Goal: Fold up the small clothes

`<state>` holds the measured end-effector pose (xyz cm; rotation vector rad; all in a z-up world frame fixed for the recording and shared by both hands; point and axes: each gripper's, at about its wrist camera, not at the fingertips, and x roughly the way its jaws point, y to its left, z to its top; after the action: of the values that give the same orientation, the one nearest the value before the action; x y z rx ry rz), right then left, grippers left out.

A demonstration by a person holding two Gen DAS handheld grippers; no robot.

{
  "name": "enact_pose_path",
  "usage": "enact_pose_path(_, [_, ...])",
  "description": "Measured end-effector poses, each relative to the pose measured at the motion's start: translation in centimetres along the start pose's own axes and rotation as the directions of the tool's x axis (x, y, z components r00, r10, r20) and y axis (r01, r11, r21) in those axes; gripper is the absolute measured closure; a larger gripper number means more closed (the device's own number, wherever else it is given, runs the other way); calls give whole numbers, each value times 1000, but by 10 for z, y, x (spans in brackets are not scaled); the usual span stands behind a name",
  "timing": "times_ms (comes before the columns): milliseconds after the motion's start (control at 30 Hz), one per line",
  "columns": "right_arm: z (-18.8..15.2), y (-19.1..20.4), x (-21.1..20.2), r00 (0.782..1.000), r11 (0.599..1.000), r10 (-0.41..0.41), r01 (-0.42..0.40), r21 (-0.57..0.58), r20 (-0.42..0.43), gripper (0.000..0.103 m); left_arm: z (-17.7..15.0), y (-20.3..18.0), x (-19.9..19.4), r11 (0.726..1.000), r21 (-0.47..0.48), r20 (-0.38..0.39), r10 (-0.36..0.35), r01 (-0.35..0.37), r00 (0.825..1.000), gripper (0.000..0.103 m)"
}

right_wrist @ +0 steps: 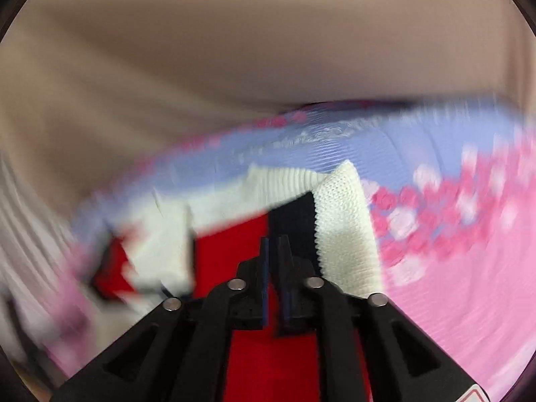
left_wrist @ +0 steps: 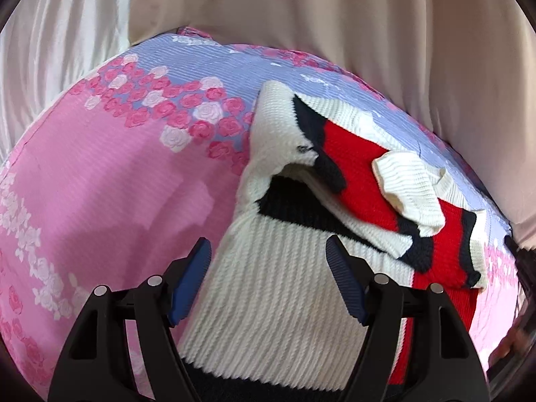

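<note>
1. Nearest the left wrist camera, the left gripper (left_wrist: 268,278) is seen with its blue-padded fingers (left_wrist: 191,281) spread wide apart; a white ribbed part of the knitted sweater (left_wrist: 355,167) lies between them, but no pad is seen pressing on it.
2. Nearest the right wrist camera, the right gripper (right_wrist: 275,258) is seen with its fingers drawn close together, only a thin slit left between them; whether cloth is pinched there cannot be told, as the view is smeared by blur.
3. The sweater (right_wrist: 248,361), knitted in white, red and black, is spread in loose folds on the floral bedsheet (left_wrist: 100,184), with a white sleeve (left_wrist: 408,191) laid across its red band.
4. The bedsheet (right_wrist: 469,284) is pink with a lilac band and rose prints.
5. Beige curtains (left_wrist: 301,10) are seen behind the bed.
</note>
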<state>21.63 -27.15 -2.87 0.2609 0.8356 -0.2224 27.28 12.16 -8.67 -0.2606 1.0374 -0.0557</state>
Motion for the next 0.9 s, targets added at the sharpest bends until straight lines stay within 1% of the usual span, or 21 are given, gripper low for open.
enact_pose_path(33, [-1,19,2,1000,994,-5,3,-109,-15,80,1,-3,1,1000,6,3,-2,2,1000,34])
enact_pose_path(67, [-3,47,5,1000,971,-5,1,-238,-14,59,1,-6,1,1000,11,6,-3,3,1000,34])
enact_pose_path(100, [-6,62,6,1000,952,-4,3,-306,-2,44,1,-8,1,1000,10,6,-3,3,1000,34])
enact_pose_path(133, [-12,83,6,1000,915,5,2,-404,18,43,0,-10,0,1000,5,5,-7,7,1000,34])
enact_pose_path(200, [-21,121,20,1000,837,12,-4,-547,12,42,0,-11,-2,1000,3,1,-11,11,1000,34])
enact_pose_path(267, [-29,140,34,1000,774,-6,3,-633,-2,42,-2,-13,-5,1000,16,2,-9,9,1000,34])
enact_pose_path(300, [-34,152,45,1000,733,-26,16,-680,-5,42,-3,-12,-8,1000,21,3,-5,5,1000,32])
enact_pose_path(333, [-36,156,55,999,710,-37,18,-703,-12,42,-4,-11,-9,1000,21,5,-3,3,1000,31])
enact_pose_path(400, [-39,163,72,998,695,-55,15,-719,-32,43,-6,-6,-12,1000,18,9,1,-1,1000,30])
enact_pose_path(433, [-38,163,83,996,702,-52,-12,-712,-68,45,-6,-4,-12,1000,17,10,6,-6,1000,30])
enact_pose_path(467, [-36,161,91,994,715,-45,-39,-698,-101,66,-7,-1,-12,1000,15,9,7,-7,1000,30])
enact_pose_path(500, [-33,157,97,990,739,-40,-60,-671,-132,97,-7,1,-12,1000,13,8,11,-11,1000,30])
enact_pose_path(567, [-22,139,96,983,828,27,-122,-547,-179,97,-7,5,-11,1000,2,6,16,-16,1000,30])
enact_pose_path(633, [-4,112,83,982,916,106,-158,-369,-158,98,-5,8,-11,1000,-9,10,18,-18,1000,30])
enact_pose_path(667, [3,98,77,980,946,138,-173,-276,-142,98,-3,10,-11,1000,-14,13,16,-15,1000,30])
enact_pose_path(700, [8,83,70,978,966,169,-189,-178,-124,98,-2,10,-10,1000,-18,14,15,-15,1000,30])
enact_pose_path(733, [12,60,61,973,976,211,-216,-40,-91,98,1,11,-8,1000,-25,12,12,-11,1000,30])
enact_pose_path(767, [12,45,54,970,972,234,-231,45,-67,98,2,11,-7,999,-32,11,7,-7,1000,30])
enact_pose_path(800, [11,28,44,966,958,256,-249,140,-36,98,5,11,-5,999,-40,10,4,-4,1000,30])
enact_pose_path(867, [-2,-12,25,961,902,275,-270,336,35,98,10,10,0,998,-58,5,-3,3,1000,30])
enact_pose_path(900, [-11,-29,18,962,876,267,-269,400,63,98,12,9,2,998,-63,2,-6,6,1000,30])
